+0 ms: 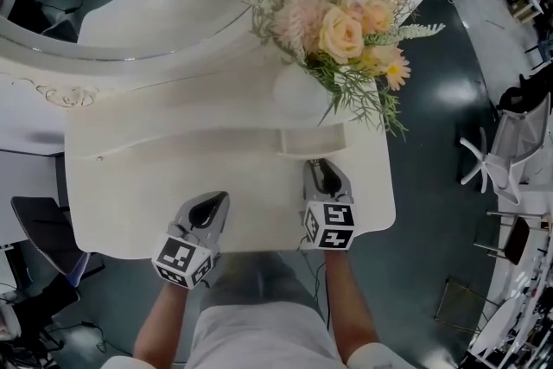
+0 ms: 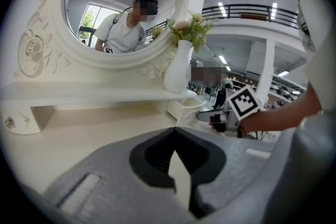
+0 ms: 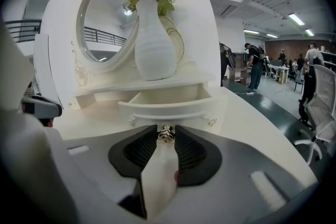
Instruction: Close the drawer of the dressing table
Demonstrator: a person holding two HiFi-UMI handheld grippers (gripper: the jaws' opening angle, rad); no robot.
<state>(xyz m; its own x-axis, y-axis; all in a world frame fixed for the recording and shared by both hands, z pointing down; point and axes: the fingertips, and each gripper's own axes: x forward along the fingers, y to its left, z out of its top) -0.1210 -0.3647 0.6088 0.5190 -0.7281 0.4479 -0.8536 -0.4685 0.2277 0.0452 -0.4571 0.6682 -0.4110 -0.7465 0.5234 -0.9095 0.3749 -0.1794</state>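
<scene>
Head view: drawer [image 1: 311,140] open on counter [image 1: 147,186], at 12 o'clock of my right tool [image 1: 323,175].
Left gripper view: left tool [image 2: 174,131] clenched, empty, over bare counter.
Right gripper view: right tool clenched on drawer knob [image 3: 166,134]; vase [image 3: 154,44] at 12 o'clock.

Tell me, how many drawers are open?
1. The drawer sits under the vase, on the dressing table's right side, pulled out, with the right gripper closed on its knob. No other open one shows.
</scene>
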